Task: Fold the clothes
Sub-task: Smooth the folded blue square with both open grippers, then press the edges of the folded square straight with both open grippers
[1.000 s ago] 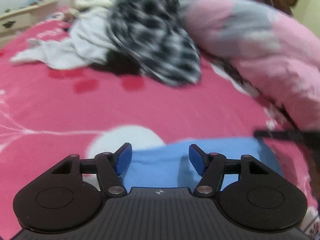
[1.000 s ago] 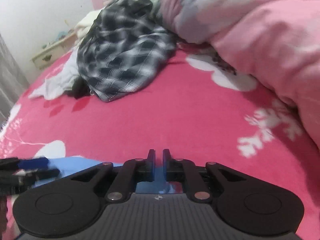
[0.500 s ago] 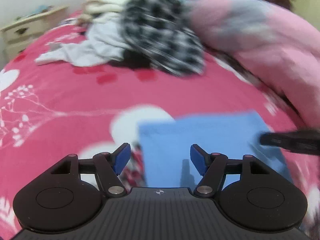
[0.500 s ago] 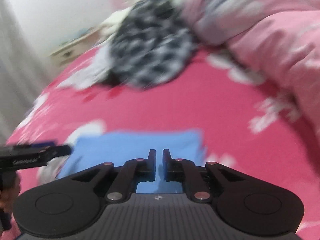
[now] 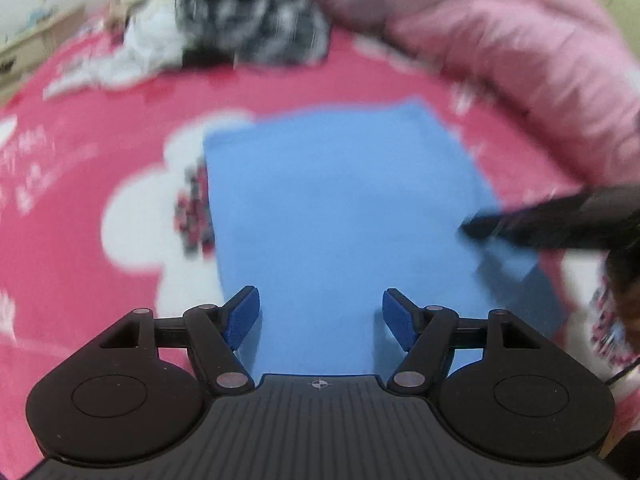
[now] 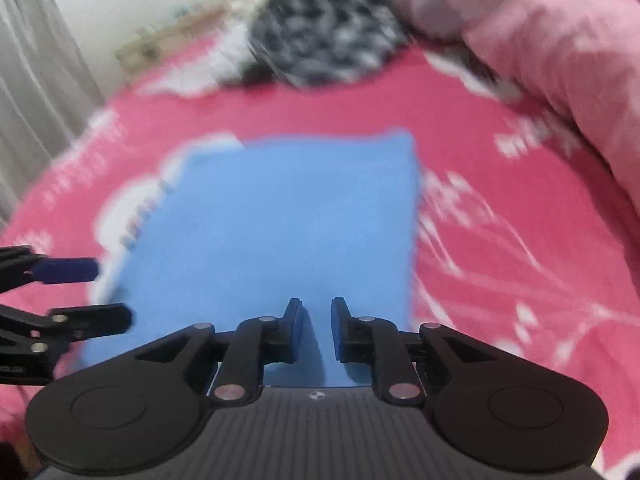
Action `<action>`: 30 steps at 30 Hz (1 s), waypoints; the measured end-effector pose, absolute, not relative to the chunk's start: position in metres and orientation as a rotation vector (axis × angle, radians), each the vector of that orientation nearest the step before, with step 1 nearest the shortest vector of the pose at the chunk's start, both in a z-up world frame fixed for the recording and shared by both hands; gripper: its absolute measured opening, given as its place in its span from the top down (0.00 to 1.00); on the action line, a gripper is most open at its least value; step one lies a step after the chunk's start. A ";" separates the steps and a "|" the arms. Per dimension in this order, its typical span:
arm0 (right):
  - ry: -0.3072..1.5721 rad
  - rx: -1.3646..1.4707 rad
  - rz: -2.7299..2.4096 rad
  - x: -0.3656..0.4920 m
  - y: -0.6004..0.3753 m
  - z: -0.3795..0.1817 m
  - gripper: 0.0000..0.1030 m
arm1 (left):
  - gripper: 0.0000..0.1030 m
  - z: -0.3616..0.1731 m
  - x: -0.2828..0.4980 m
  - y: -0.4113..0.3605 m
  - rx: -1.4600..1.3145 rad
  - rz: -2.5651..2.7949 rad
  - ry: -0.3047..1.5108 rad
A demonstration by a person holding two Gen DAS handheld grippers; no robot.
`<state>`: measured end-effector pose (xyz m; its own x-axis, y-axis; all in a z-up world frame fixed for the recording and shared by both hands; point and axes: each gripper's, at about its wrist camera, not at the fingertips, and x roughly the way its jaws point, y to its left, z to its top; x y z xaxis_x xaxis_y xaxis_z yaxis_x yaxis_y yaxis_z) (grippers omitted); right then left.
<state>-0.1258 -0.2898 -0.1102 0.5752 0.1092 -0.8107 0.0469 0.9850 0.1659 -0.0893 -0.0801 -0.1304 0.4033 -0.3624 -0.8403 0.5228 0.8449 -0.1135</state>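
A blue cloth (image 5: 340, 200) lies flat as a neat rectangle on the pink flowered bedspread (image 5: 80, 160). My left gripper (image 5: 320, 304) hovers open over its near edge, with nothing between its blue pads. In the right wrist view the same cloth (image 6: 288, 220) fills the middle. My right gripper (image 6: 316, 308) is over its near right part, its jaws opening with a narrow gap; the cloth shows through the gap and is not pinched. The right gripper (image 5: 472, 228) appears blurred at the cloth's right corner. The left gripper (image 6: 96, 292) shows at the cloth's left side.
A black-and-white plaid shirt (image 5: 248, 8) and a white garment (image 5: 136, 48) lie heaped at the far end of the bed. A bulky pink quilt (image 5: 500, 40) runs along the right side. A pale nightstand (image 5: 32, 44) stands far left, and a curtain (image 6: 32, 80) hangs beyond.
Both grippers have drawn back, so the whole blue rectangle now shows ahead of them. The right jaws, shut before, have parted a little. The left jaws stayed open.
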 end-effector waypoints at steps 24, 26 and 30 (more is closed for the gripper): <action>1.000 0.147 0.034 -0.168 -0.285 -0.114 0.81 | 0.06 -0.145 -0.090 -0.089 0.178 -0.450 1.119; 0.998 0.162 0.035 -0.168 -0.287 -0.115 0.80 | 0.06 -0.145 -0.090 -0.089 0.182 -0.447 1.119; 0.994 0.176 0.037 -0.169 -0.289 -0.116 0.79 | 0.05 -0.145 -0.092 -0.090 0.189 -0.442 1.117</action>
